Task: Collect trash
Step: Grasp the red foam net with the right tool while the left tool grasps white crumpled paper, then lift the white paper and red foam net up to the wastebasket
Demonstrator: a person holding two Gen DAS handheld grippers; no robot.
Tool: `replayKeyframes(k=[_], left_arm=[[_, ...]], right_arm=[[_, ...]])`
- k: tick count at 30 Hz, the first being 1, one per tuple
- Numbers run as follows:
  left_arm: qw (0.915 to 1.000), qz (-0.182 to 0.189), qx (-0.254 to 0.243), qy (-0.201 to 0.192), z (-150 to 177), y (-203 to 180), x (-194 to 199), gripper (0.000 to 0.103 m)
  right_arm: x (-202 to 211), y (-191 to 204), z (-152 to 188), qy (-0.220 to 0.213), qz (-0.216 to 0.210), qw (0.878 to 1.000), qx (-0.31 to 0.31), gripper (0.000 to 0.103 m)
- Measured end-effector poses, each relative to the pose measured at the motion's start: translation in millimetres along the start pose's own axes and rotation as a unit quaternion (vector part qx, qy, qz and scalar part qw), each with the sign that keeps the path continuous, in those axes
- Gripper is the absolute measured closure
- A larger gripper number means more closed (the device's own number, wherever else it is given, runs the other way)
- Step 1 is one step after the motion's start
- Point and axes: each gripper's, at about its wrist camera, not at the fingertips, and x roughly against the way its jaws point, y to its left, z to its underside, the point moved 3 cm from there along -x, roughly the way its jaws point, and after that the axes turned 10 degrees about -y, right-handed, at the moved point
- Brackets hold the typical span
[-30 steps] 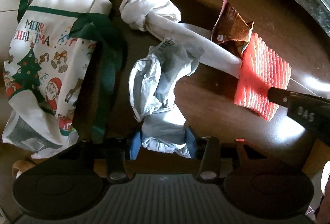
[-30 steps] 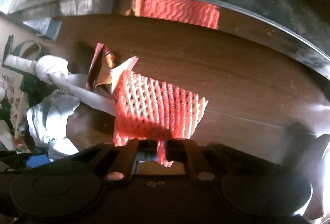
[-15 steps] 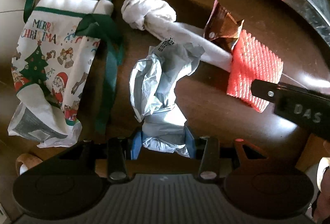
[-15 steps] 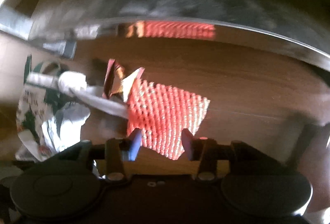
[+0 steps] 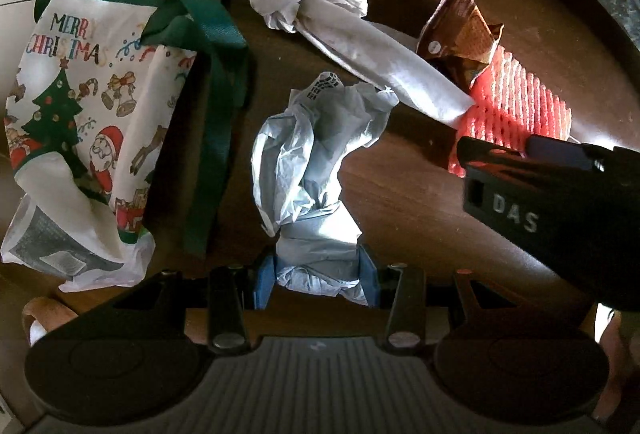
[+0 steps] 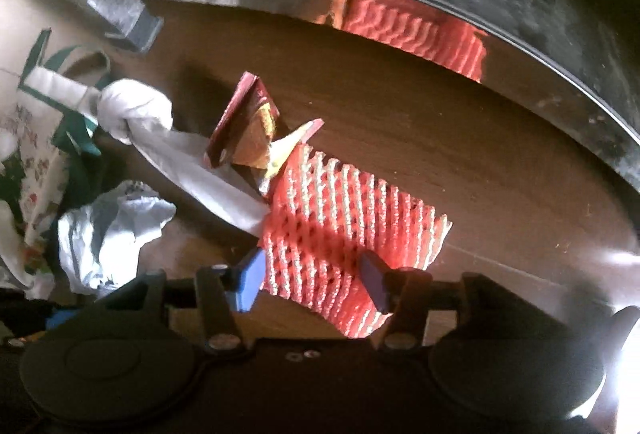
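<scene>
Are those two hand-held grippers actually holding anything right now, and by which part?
The left hand-held gripper pinches the crumpled pale blue bag by its near end. The right hand-held gripper, jaws just opened, straddles the red foam net, gripping nothing.

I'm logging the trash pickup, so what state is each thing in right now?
Left gripper: shut on the blue plastic bag.
Right gripper: open, jaws just been opening, red foam net between them, lying on the table.
White knotted cloth: lying flat, one end by the net.
Brown wrapper: crumpled, torn open.
Christmas bag: lying flat on its side.
</scene>
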Motion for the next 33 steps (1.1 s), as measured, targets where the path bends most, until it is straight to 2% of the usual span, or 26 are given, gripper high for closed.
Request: replayKeyframes(k=[4, 6, 8, 9, 10, 12, 16, 22, 28, 33], left_arm=[[1.0000, 0.000, 0.001, 0.000, -0.9, 3.1, -1.2, 0.061], [1.0000, -0.001, 0.000, 0.001, -1.3, 3.1, -0.5, 0.061], [1.0000, 0.000, -0.001, 0.001, -2.3, 2.4, 1.6, 0.061], [1.0000, 0.000, -0.002, 0.000, -2.8, 1.8, 3.0, 0.061], [1.0000, 0.001, -0.003, -0.001, -3.4, 1.0, 4.8, 0.061], [1.0000, 0.004, -0.004, -0.004, -4.8, -1.2, 9.9, 0.061], [0.9999, 0.012, -0.001, -0.012, -7.0, -7.6, 28.2, 0.061], [0.9986, 0.023, -0.009, -0.047, -7.0, -13.3, 85.0, 0.061], [0.9936, 0.041, -0.010, -0.105, -5.4, -18.2, 161.5, 0.061], [0.9844, 0.060, -0.013, -0.165, 8.1, -19.6, 230.4, 0.061]], right_arm=[[-2.8, 9.7, -3.5, 0.005, 0.004, 1.000, 0.016, 0.053], [-0.1, 10.2, -1.5, -0.005, 0.002, 1.000, 0.018, 0.059], [3.8, 10.2, -0.1, -0.013, -0.001, 1.000, 0.026, 0.079], [6.1, 10.2, 0.3, -0.016, -0.003, 0.999, 0.030, 0.083], [8.5, 8.8, 0.3, -0.019, -0.005, 0.999, 0.030, 0.093], [14.5, 3.6, 0.4, -0.018, -0.015, 1.000, 0.015, 0.101], [41.9, -3.6, 5.2, -0.029, -0.025, 0.999, 0.002, 0.102], [91.4, -22.1, 6.2, -0.051, -0.012, 0.998, -0.016, 0.102], [175.5, -24.9, 3.5, -0.103, -0.017, 0.994, -0.026, 0.102], [251.6, -22.4, 1.7, -0.161, -0.021, 0.986, -0.022, 0.102]])
